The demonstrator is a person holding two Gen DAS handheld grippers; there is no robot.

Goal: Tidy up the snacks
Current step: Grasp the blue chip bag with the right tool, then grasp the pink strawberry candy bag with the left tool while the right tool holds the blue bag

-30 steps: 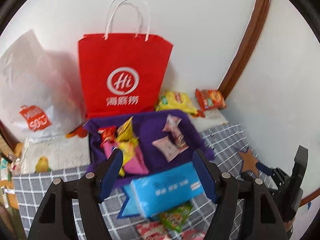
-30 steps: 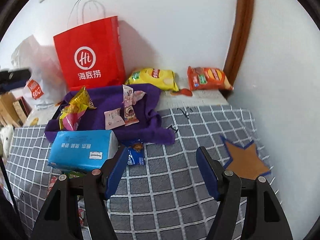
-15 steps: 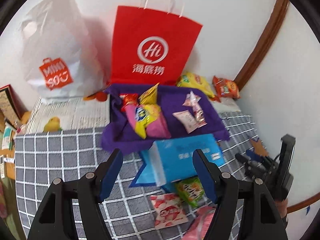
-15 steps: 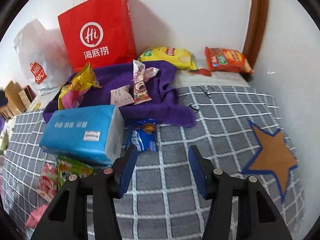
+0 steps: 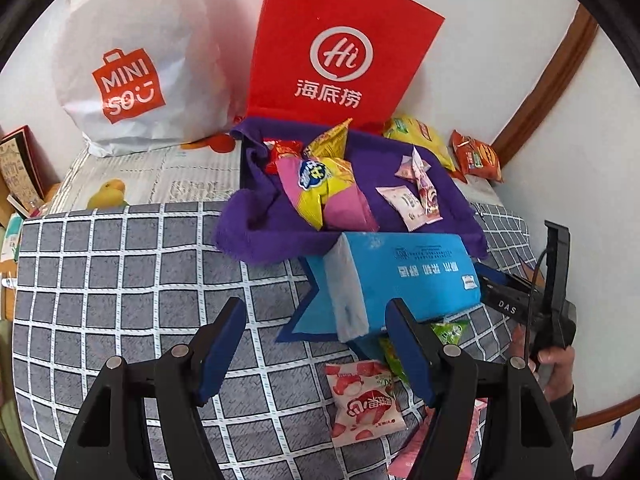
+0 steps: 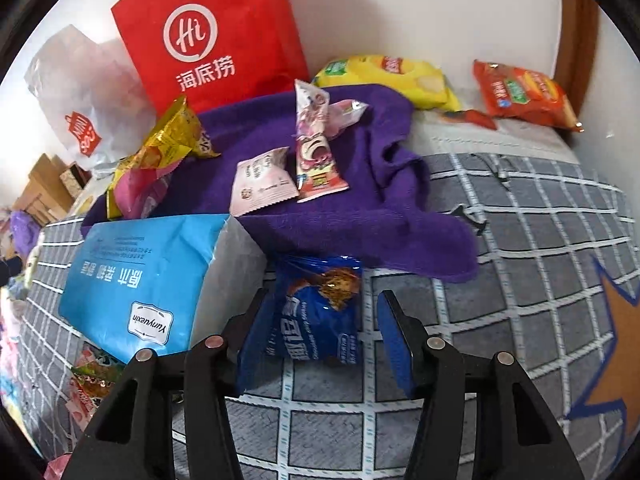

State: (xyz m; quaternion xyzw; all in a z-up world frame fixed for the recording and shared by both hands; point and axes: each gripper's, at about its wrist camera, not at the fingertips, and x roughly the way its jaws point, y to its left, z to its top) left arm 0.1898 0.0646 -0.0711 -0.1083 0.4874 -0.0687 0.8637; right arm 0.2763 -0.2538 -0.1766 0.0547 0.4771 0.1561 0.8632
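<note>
Blue snack pkt [image 6: 316,320] between right gripper [image 6: 320,338] pads, maybe touching

Left gripper [image 5: 316,344]: angled steeply down, jaws standing apart, blue pads bare, nothing between them. Right pad's tip overlaps a pack's near edge in view; contact cannot be told.

Right gripper [image 6: 316,336]: also pitched steeply down, jaws parted at a moderate gap. A packet lies between them; the pads do not press on it.

From the left wrist view, the person's right hand [image 5: 554,372] shows at the frame's right edge, fingers wrapped round the right gripper's black handle, dark sleeve cuff below.
</note>
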